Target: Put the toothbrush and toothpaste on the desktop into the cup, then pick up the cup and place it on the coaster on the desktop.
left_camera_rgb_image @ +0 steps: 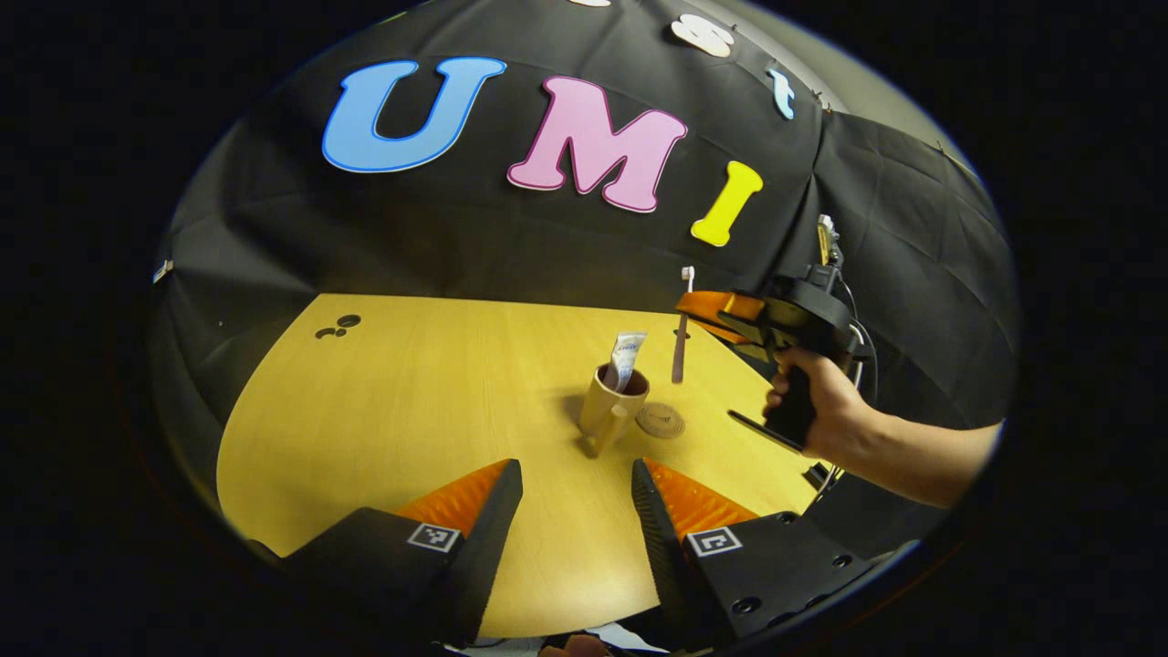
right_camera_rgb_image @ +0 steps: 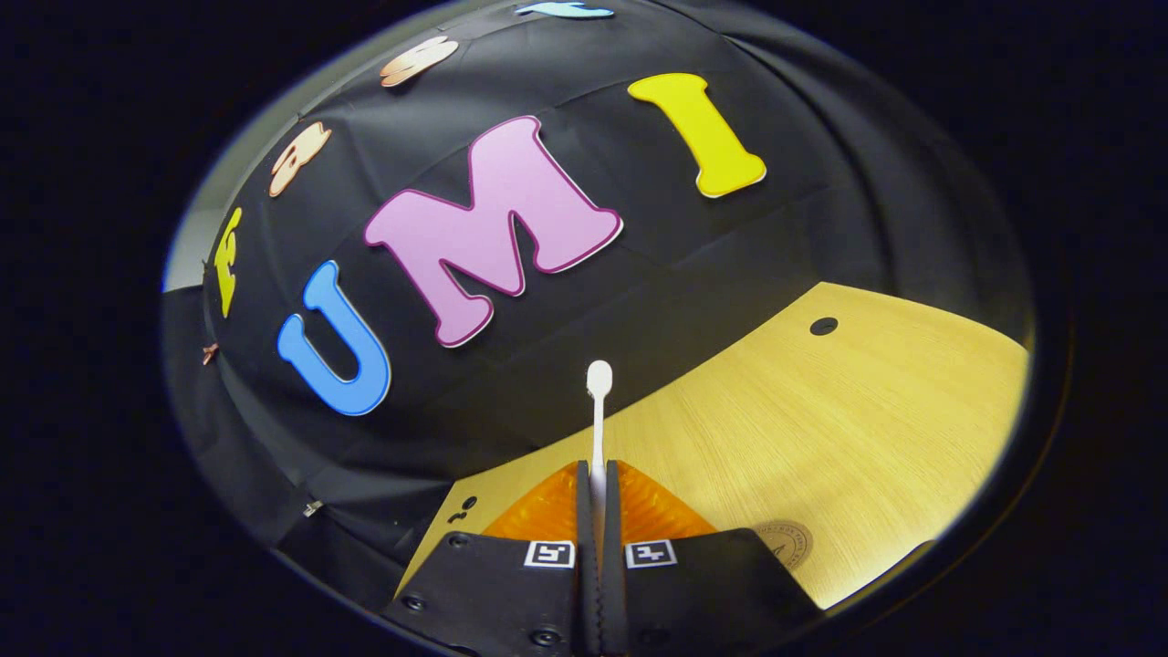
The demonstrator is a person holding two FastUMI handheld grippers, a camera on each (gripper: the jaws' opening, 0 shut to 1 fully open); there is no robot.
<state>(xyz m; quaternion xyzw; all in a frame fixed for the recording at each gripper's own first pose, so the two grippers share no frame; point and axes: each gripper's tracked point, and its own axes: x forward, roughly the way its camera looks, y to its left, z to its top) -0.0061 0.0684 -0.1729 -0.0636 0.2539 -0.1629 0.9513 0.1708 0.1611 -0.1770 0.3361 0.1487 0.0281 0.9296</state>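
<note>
Right tongs point(right_camera_rgb_image: 598, 497) clenched on toothbrush point(right_camera_rgb_image: 598, 411), held upright in the air just right of the cup point(left_camera_rgb_image: 613, 401), brush head up. Left tongs point(left_camera_rgb_image: 575, 497) released, low over surface point(left_camera_rgb_image: 411, 411), holding nothing. Toothpaste point(left_camera_rgb_image: 626, 358) stands in cup. Coaster point(left_camera_rgb_image: 661, 421) lies just beside cup. A hand point(left_camera_rgb_image: 826, 411) holds the right tongs.

Bare forearm point(left_camera_rgb_image: 922, 456) – no sleeve – and black gripper bodies with square coded tags point(right_camera_rgb_image: 550, 553), screws.
</note>
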